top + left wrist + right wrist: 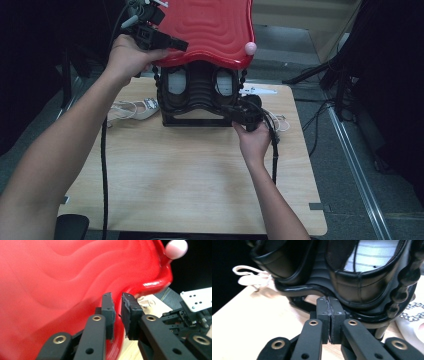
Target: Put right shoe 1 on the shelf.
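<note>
A black case (200, 95) stands at the back of the wooden table (200, 175) with its wavy red lid (210, 25) raised. The lid carries a pink knob (250, 48) at its right corner. My left gripper (180, 45) is at the lid's left edge. In the left gripper view its jaws (117, 296) stand slightly apart, open, with the red lid (50, 290) right behind and between them. My right gripper (227, 109) is shut at the case's lower right front. Its pads (328, 298) meet against the glossy black rim (352, 282), with nothing visible between them.
White cord (132, 109) lies left of the case and a thin chain (412, 312) lies to its right. Black cables trail from both grippers across the table. Beyond the table's right edge are floor cables (320, 115) and a metal rail (355, 165).
</note>
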`<state>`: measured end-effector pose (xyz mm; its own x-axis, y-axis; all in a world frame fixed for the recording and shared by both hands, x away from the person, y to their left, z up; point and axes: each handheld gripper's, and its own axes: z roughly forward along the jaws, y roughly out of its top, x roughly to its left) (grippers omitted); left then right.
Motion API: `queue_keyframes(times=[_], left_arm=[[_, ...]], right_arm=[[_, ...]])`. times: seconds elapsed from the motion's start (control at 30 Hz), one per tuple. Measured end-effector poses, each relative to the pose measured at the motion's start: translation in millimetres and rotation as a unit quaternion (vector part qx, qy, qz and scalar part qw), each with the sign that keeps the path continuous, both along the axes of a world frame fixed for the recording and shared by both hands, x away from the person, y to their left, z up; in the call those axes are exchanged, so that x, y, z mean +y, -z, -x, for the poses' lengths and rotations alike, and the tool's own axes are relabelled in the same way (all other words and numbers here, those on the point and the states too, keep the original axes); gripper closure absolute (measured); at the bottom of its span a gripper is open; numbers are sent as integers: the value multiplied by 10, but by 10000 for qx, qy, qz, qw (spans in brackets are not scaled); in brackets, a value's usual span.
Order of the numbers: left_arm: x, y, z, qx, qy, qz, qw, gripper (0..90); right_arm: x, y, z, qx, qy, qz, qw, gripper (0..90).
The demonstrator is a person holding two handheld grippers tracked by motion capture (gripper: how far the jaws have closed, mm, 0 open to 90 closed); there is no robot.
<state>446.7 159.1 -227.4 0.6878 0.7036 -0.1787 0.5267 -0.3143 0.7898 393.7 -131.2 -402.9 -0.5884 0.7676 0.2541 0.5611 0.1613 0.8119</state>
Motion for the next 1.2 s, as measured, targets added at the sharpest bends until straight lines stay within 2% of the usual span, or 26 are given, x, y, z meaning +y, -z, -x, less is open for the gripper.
queue_keyframes(times=[0.13, 0.23, 0.33, 0.37, 0.47, 0.53, 0.6, 0.63, 0.7, 0.77, 0.93, 1.0, 1.1, 1.13, 1.2], left_arm=[[12, -36, 174, -147, 57, -48, 9999, 737], [11, -31, 317, -255, 190, -63, 9995, 706], [-1, 0, 439, -244, 341, -114, 9991, 671], [-1, 15, 468, -215, 379, -125, 9990, 661], [19, 85, 546, -128, 446, -31, 9989, 648], [31, 154, 597, -82, 486, -21, 9988, 638], [51, 230, 650, -44, 534, -13, 9986, 630], [59, 270, 687, -101, 530, 9, 9985, 631], [68, 348, 758, -115, 574, 15, 9983, 631], [78, 438, 798, -47, 602, 10, 9982, 629], [140, 689, 837, 155, 542, 26, 9984, 625], [157, 798, 857, 180, 518, -57, 9985, 625], [183, 953, 881, 248, 489, -74, 9985, 624], [193, 1010, 886, 304, 498, -36, 9983, 624], [210, 1096, 900, 359, 485, -30, 9982, 624]], right_arm=[[-20, 23, 86, 28, -151, 47, 9999, 893], [-41, 59, 112, 114, -337, -23, 9994, 853], [-63, 106, 159, 52, -537, 55, 9985, 856], [-67, 117, 179, 17, -518, 73, 9986, 857], [-95, 166, 237, 67, -581, -34, 9983, 846], [-108, 196, 288, 16, -526, -46, 9986, 825], [-108, 228, 321, 82, -521, -19, 9986, 799], [-103, 249, 339, 150, -509, 15, 9986, 776], [-98, 302, 394, 118, -474, 189, 9986, 744], [-106, 340, 431, 121, -502, 246, 9984, 743], [-159, 450, 485, 366, -730, 17, 9967, 723], [-182, 493, 508, 469, -803, -108, 9956, 713], [-187, 551, 531, 571, -800, -37, 9951, 672], [-184, 568, 544, 554, -777, -34, 9954, 664], [-180, 596, 593, 359, -637, 34, 9973, 660]])
